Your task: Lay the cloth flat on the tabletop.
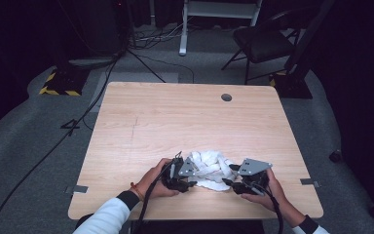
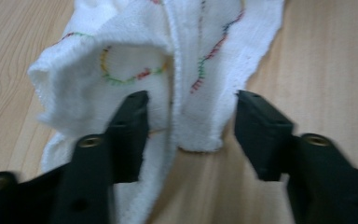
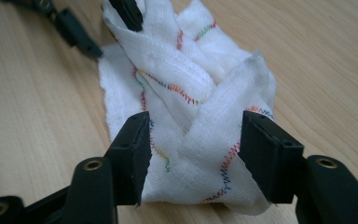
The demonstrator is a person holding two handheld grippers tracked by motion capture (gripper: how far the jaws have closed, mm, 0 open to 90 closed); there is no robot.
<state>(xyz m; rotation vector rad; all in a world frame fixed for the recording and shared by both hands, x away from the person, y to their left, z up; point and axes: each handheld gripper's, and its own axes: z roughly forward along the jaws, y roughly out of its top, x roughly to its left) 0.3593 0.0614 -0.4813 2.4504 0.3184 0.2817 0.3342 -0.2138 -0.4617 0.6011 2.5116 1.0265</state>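
White terry cloth (image 1: pixel 208 169) with multicoloured stitching lies bunched near the front edge of the wooden table (image 1: pixel 175 122), between our two grippers. From the high view, we hold the left gripper (image 1: pixel 189 178) at the cloth's left side and the right gripper (image 1: pixel 230 174) at its right side, both close against the fabric.

Left gripper view: the left gripper (image 2: pixel 191 126) stands with its jaws spread apart, and a folded edge of the cloth (image 2: pixel 168 70) sits between them without being clamped. One jaw overlaps a raised fold; the other rests over bare table.

Right gripper view: the right gripper (image 3: pixel 193 154) is likewise spread wide, its jaws flanking a twisted, overlapping section of the cloth (image 3: pixel 186 93). Nothing is pinched yet. The left gripper's jaw tips are visible at the far end of the fabric.

Procedure, in our judgement: we should seat each pair of jaws over a single hem edge, not a multi-layer bundle, before closing. Closing on the twisted overlap risks dragging the whole heap. We recommend lowering the jaws until the lower one slides under the edge, closing firmly, then drawing the grippers apart to spread the cloth flat.
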